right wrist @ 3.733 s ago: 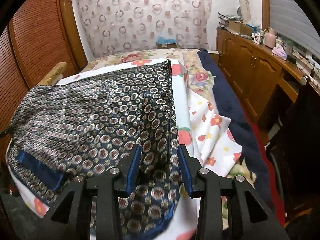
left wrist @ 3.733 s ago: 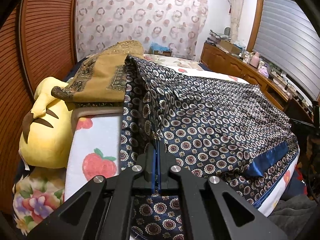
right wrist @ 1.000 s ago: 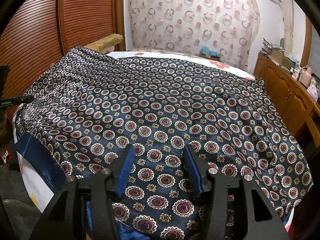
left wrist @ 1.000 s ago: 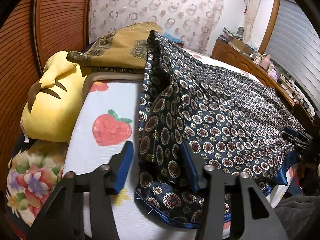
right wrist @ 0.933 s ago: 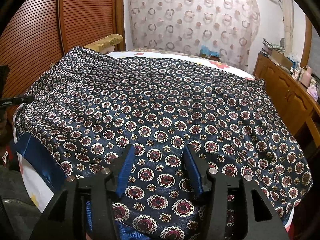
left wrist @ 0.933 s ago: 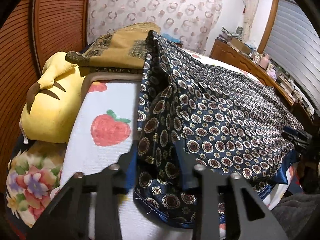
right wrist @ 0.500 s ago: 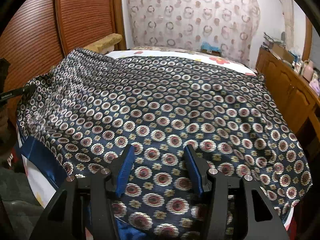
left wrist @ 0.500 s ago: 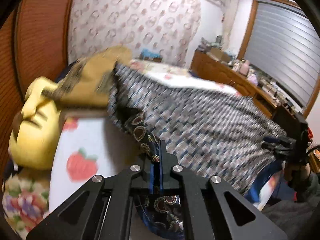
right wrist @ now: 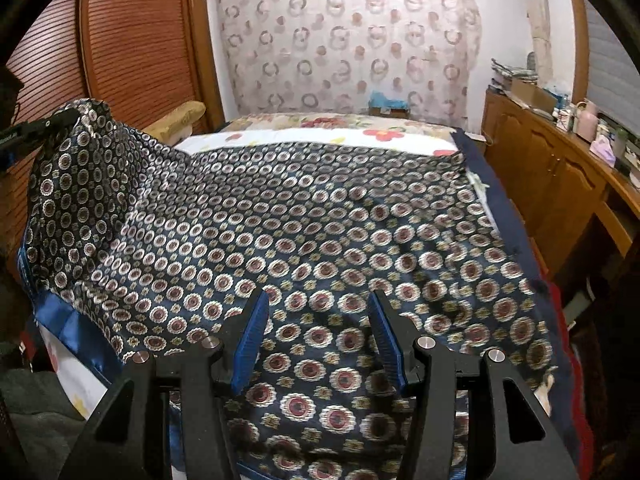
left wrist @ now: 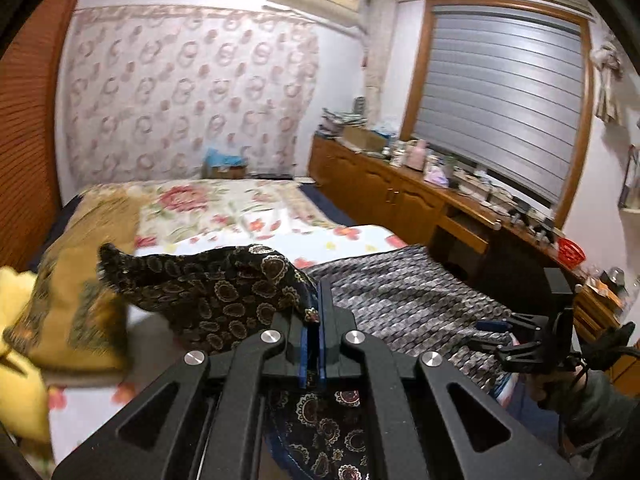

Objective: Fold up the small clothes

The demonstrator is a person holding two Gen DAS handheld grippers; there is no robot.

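Navy patterned cloth [right wrist: 320,216] — one garment, printed with rows of round medallions — lies spread over the bed [right wrist: 340,136], its left corner lifted off the mattress. One left tool [left wrist: 313,312] has its two blue pads pressed together on that raised corner, while the one right tool [right wrist: 316,328] hovers over the near edge with its fingers [right wrist: 252,328] spread apart, holding nothing. One mustard-coloured pillow [left wrist: 68,300] sits at the bed's left side.
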